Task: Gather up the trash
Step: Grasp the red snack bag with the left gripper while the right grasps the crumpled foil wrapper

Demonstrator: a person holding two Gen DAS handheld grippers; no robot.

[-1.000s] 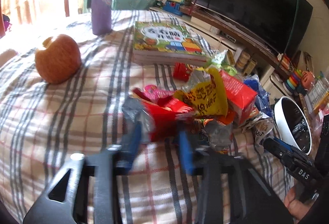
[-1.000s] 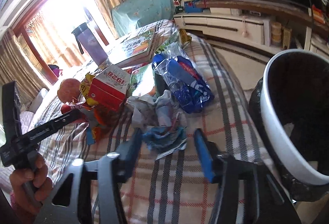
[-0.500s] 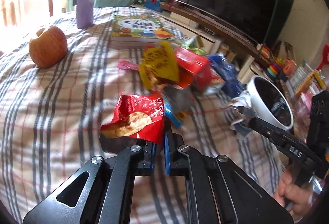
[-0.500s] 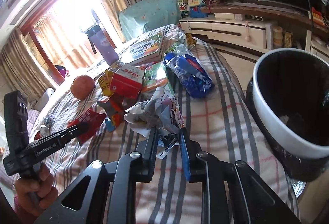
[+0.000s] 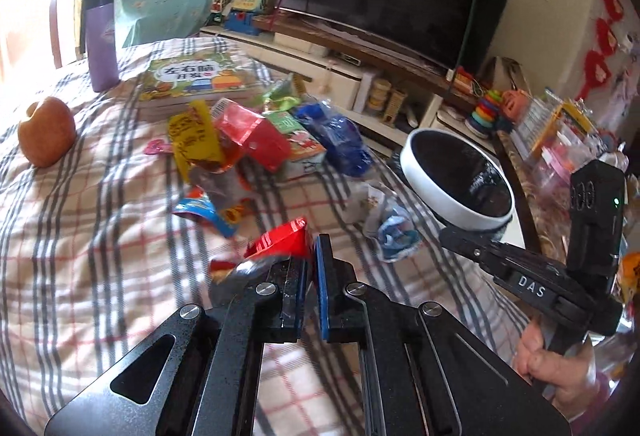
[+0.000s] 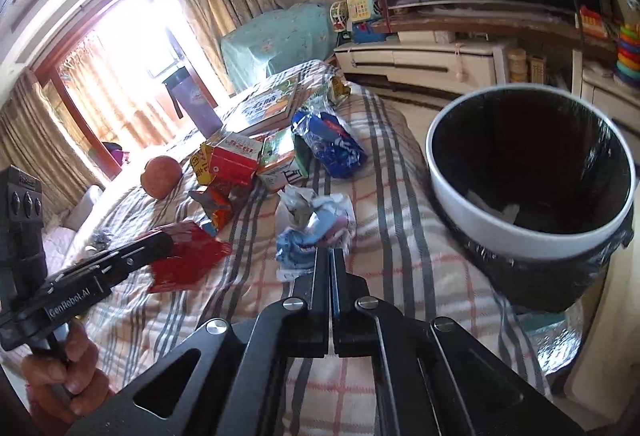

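Observation:
My left gripper [image 5: 312, 248] is shut on a red snack wrapper [image 5: 280, 240], held just above the plaid cloth [image 5: 80, 236]. In the right wrist view the same left gripper [image 6: 160, 240] shows at the left with the red wrapper [image 6: 188, 260] hanging from it. My right gripper [image 6: 330, 256] pinches a crumpled white and blue wrapper [image 6: 316, 220], its jaws closing tight on it. A white-rimmed trash bin [image 6: 460, 196] with a black liner stands to the right of it, beside the cloth's edge. In the left wrist view the bin [image 5: 416, 164] sits beyond the right gripper [image 5: 448, 236].
More trash lies in a heap behind: a yellow wrapper [image 5: 194, 140], a red carton [image 5: 252, 136], a green carton [image 5: 298, 140] and a blue bag [image 5: 340, 140]. An apple [image 5: 46, 132], a purple tumbler [image 5: 100, 40] and a picture book [image 5: 196, 76] sit farther back. A TV stand runs along the wall.
Both grippers shut, the left on the red wrapper and the right on the crumpled wrapper. Both then drew back from the heap with their wrappers, moving toward the bin side.

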